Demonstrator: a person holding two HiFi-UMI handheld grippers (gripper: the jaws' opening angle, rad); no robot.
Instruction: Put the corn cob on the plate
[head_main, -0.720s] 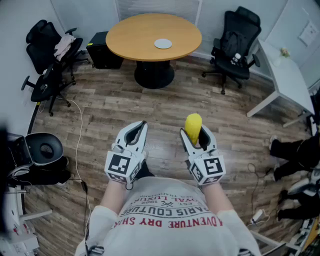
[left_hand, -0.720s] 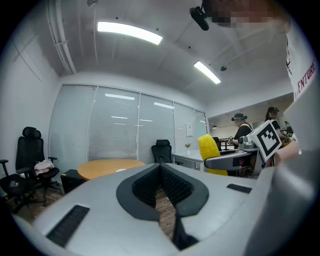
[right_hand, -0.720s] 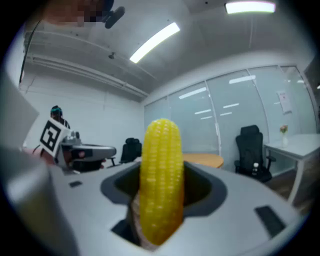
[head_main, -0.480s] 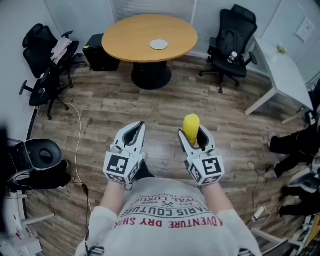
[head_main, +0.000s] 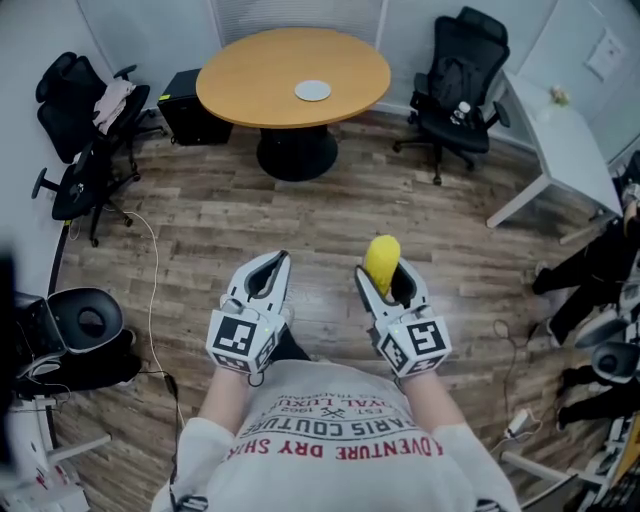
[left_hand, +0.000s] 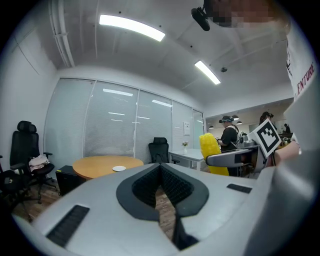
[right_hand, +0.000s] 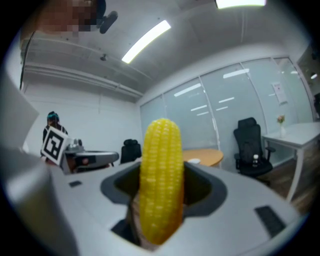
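Note:
A yellow corn cob stands upright between the jaws of my right gripper, which is shut on it at waist height over the wooden floor. In the right gripper view the corn cob fills the middle, both pads pressing its sides. My left gripper is level beside it, shut, with nothing between its jaws; its own view shows the jaws of the left gripper meeting. A small white plate lies on the round wooden table far ahead across the room.
Black office chairs stand left and right of the table. A white desk runs along the right wall. A person's legs are at the right edge. A cable trails on the floor near a black stool.
The whole view has drifted slightly, so the table sits a little further left and up. Both grippers keep their pose, with the corn still held in the right one.

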